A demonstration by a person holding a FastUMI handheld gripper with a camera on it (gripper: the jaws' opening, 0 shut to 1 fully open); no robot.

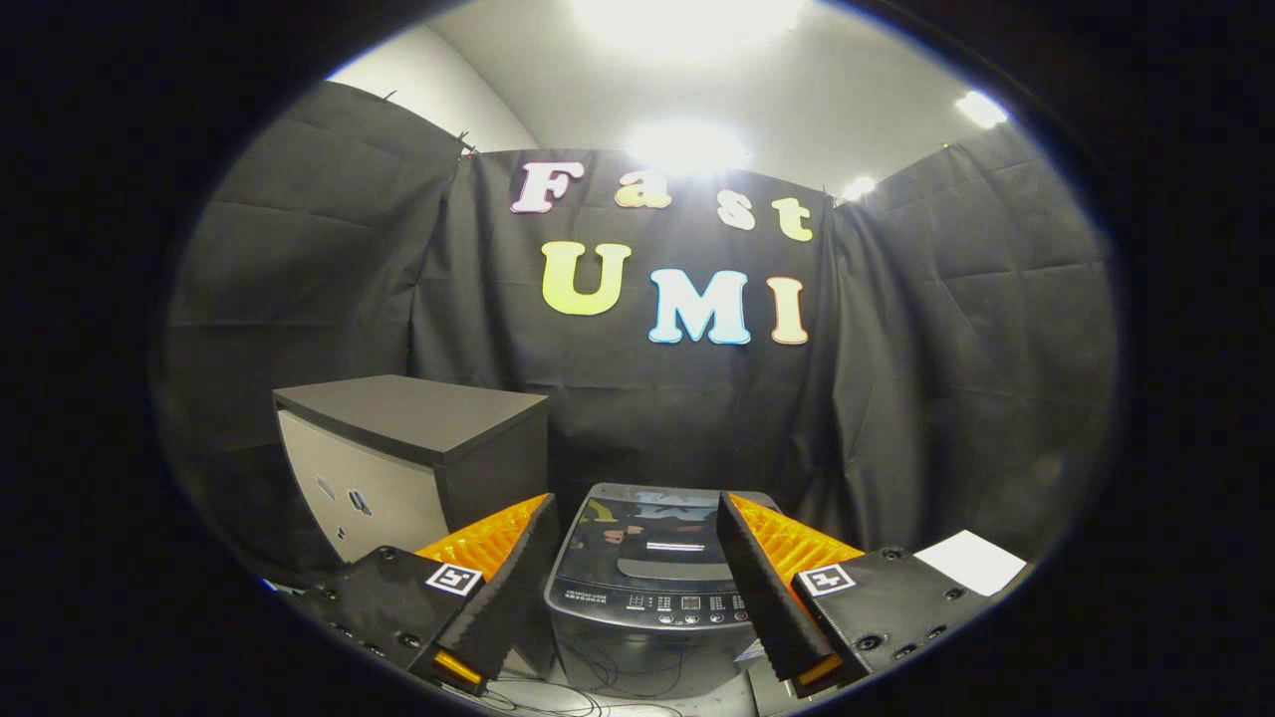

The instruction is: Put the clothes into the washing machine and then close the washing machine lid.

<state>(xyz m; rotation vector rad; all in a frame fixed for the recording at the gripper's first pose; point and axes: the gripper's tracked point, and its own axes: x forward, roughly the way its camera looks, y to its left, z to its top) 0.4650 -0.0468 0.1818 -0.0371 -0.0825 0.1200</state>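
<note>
Gripper view, inside the cloth-walled booth: the tool (634, 588) hangs with its two fingers spread wide apart and nothing held between them. Framed in the gap between the fingers, just beyond their tips, stands the washing machine (647, 588), a small grey top-loader. Its glossy dark lid (645, 538) lies flat and closed, mirroring the ceiling lights, and a strip of buttons runs along the near edge of the top. Thin cables (598, 687) trail across the pale floor (717, 702) at the foot of the machine. To the left of the washer, and a little farther off, stands a low cabinet (398, 468) with a dark top and a pale front panel. At the near right, past the right finger, a white sheet (971, 560) lies flat; what it rests on cannot be made out. Black cloth (946, 398) closes off the far side and both flanks.
</note>
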